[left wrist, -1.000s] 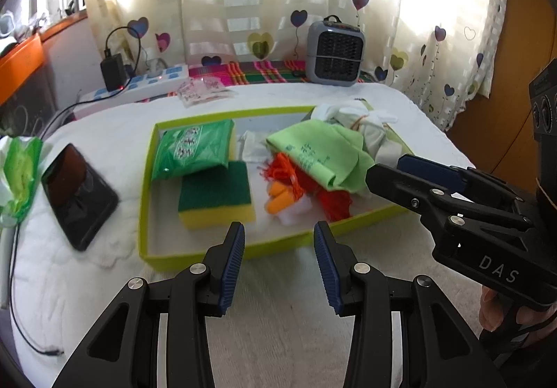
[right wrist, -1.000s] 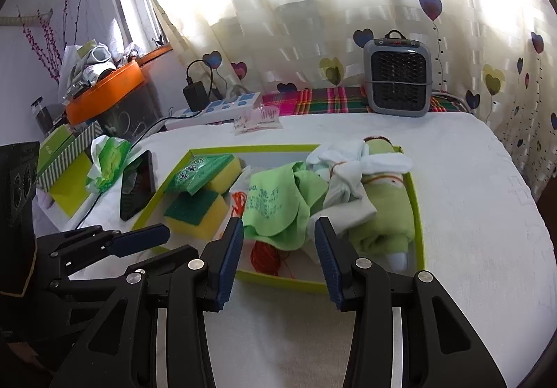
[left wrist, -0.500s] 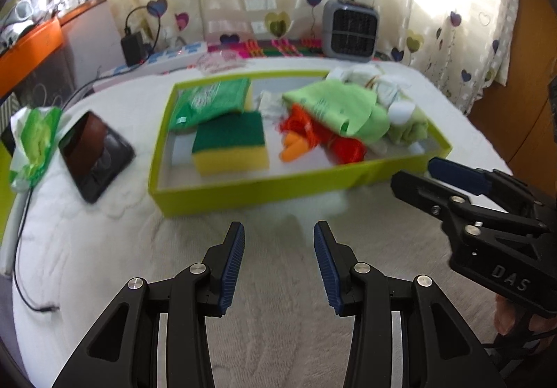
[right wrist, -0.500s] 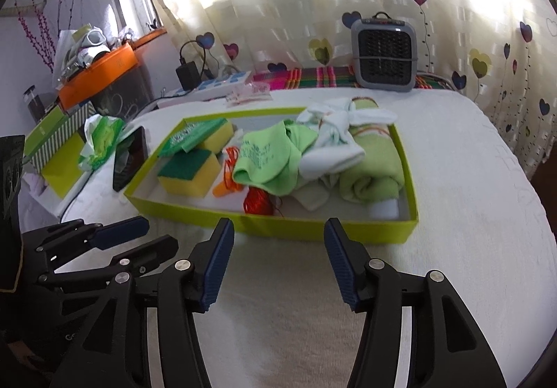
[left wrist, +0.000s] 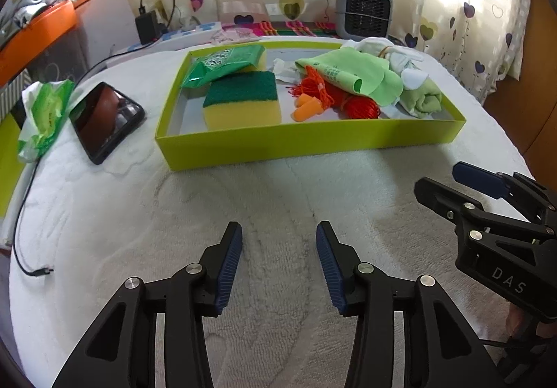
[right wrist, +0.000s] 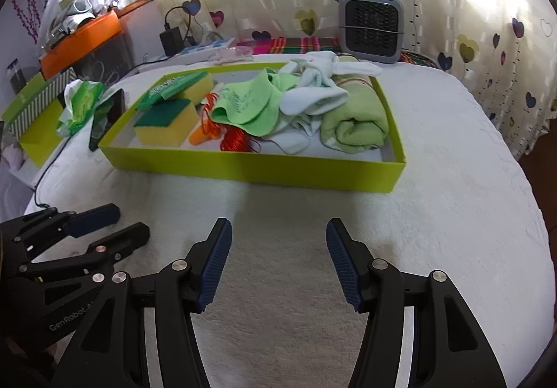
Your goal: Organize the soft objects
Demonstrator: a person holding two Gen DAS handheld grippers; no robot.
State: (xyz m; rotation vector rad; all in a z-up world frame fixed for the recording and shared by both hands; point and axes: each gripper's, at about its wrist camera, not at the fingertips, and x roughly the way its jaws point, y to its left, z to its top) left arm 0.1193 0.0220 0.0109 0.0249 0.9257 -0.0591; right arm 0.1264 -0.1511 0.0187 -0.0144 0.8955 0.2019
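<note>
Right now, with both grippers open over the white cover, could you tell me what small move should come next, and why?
Probably ease the right gripper forward toward the green tray. Both it and the left gripper are open, empty and short of the tray, and the white cloth and rolled green towel lie heaped at the tray's right end.

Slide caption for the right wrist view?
Open right gripper before a lime tray of sponges, cloths and red cord.
</note>
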